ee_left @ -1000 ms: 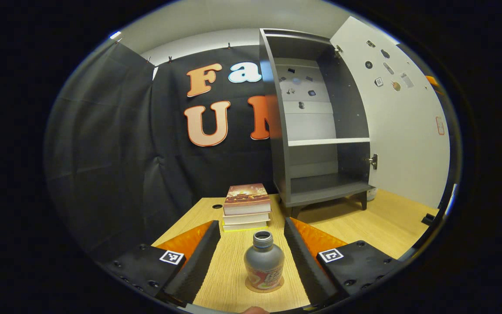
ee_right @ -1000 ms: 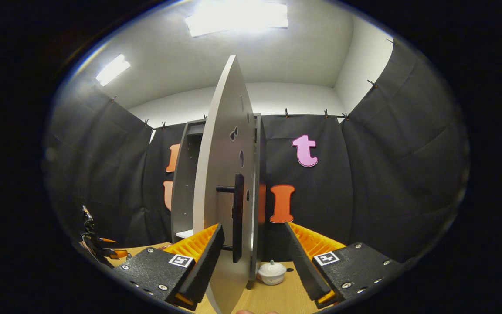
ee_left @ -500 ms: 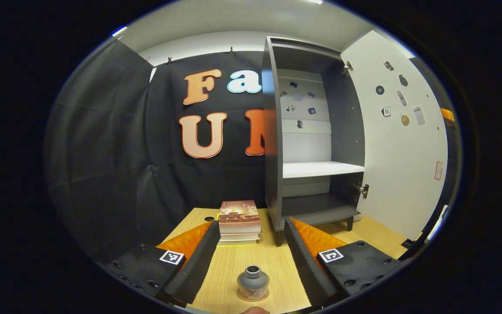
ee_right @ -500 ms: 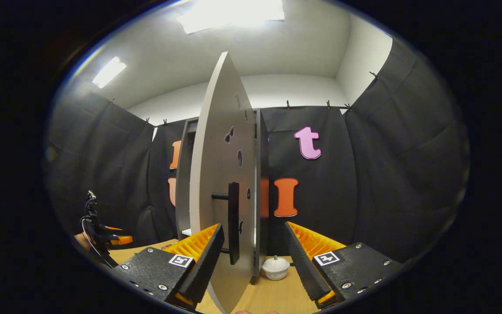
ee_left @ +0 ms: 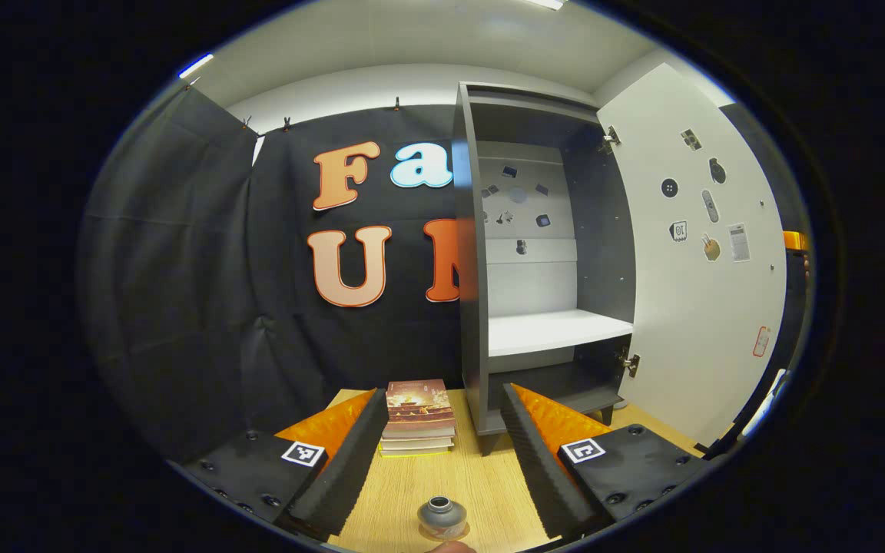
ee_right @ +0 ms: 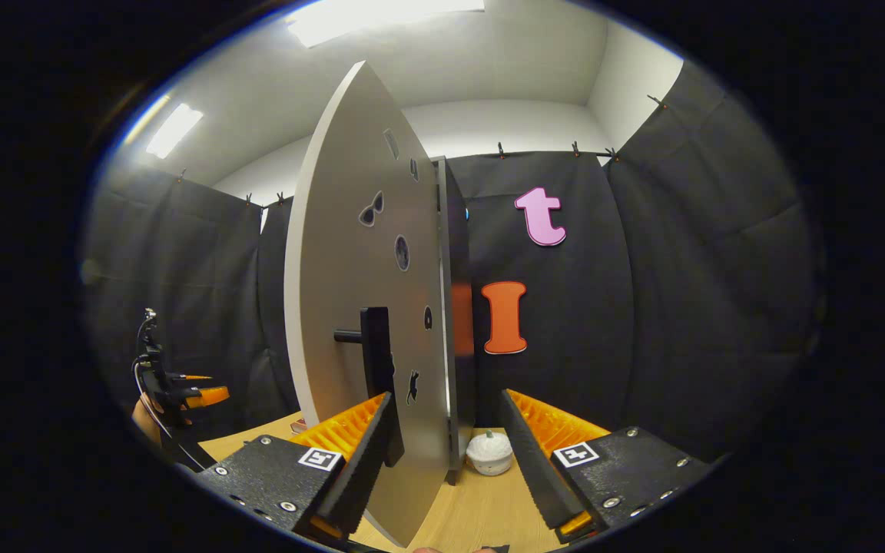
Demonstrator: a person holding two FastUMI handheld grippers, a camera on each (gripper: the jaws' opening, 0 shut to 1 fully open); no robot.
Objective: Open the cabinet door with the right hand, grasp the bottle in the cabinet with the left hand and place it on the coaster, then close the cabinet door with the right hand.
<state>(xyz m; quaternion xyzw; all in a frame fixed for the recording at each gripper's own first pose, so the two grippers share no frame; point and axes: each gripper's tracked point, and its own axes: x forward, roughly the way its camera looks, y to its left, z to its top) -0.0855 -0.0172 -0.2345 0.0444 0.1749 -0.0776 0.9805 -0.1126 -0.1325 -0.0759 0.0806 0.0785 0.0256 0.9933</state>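
Two black foam-padded fingers of the left gripper [ee_left: 442,453] stand apart in the left gripper view, with the grey metal bottle [ee_left: 442,516] upright on its round coaster [ee_left: 459,531] on the pale wooden table [ee_left: 481,480] between them, touching neither. Farther off lie a stack of books [ee_left: 416,415] and the dark grey cabinet [ee_left: 535,253], its white door [ee_left: 700,261] swung open to the right. In the right gripper view, the right gripper [ee_right: 442,449] has its jaws apart; the door's black bar handle [ee_right: 376,361] stands just beyond its left finger, and a small white lidded pot [ee_right: 489,453] sits far behind.
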